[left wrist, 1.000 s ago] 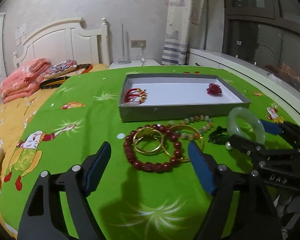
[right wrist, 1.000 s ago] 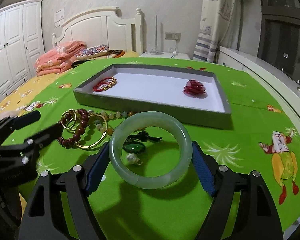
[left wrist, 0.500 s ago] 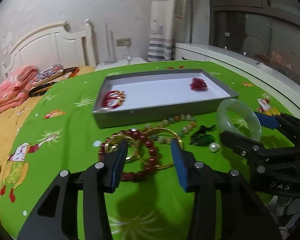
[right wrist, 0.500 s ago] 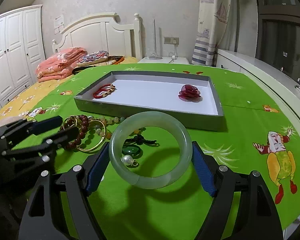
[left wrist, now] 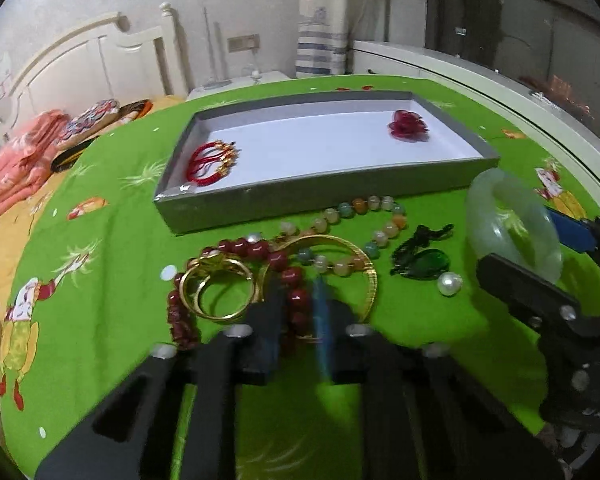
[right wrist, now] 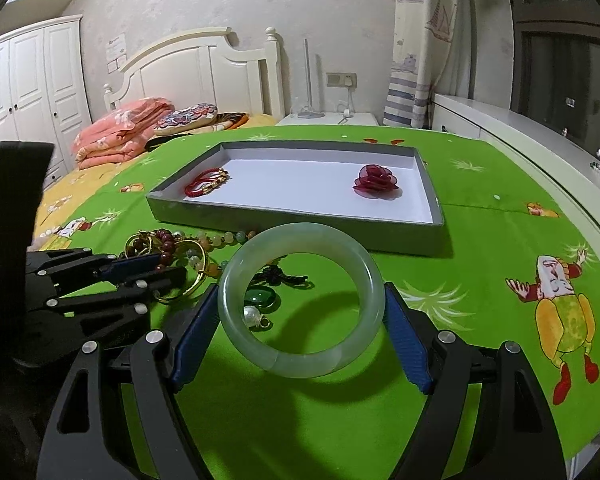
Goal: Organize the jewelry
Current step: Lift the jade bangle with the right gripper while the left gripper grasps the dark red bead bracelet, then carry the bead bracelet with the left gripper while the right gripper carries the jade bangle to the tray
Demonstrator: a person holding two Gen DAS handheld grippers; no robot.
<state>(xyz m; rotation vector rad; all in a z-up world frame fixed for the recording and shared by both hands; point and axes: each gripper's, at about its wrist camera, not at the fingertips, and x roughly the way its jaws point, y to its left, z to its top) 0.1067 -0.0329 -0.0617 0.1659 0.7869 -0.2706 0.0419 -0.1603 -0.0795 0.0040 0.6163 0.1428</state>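
My left gripper (left wrist: 296, 304) is low over the jewelry pile, and its jaws are closing around a strand of the dark red bead bracelet (left wrist: 256, 248), which lies between the pads. Gold bangles (left wrist: 216, 292) and a pastel bead bracelet (left wrist: 356, 208) overlap that bracelet on the green cloth. To the right, my right gripper (right wrist: 300, 288) is shut on a pale jade bangle (right wrist: 300, 360), held above the cloth. The grey tray (left wrist: 324, 196) behind the pile holds a red cord bracelet (left wrist: 210, 158) and a red fabric flower (left wrist: 407, 127).
A green pendant on black cord (left wrist: 428, 264) and a pearl (left wrist: 449, 283) lie between the two grippers. Folded pink bedding (right wrist: 120, 132) and a headboard (right wrist: 196, 68) are far left; a white ledge (right wrist: 520, 136) runs along the right edge.
The left gripper moved forward and down onto the pile, and its jaws went from wide apart to nearly together around the red beads. The right gripper kept still with the jade bangle.
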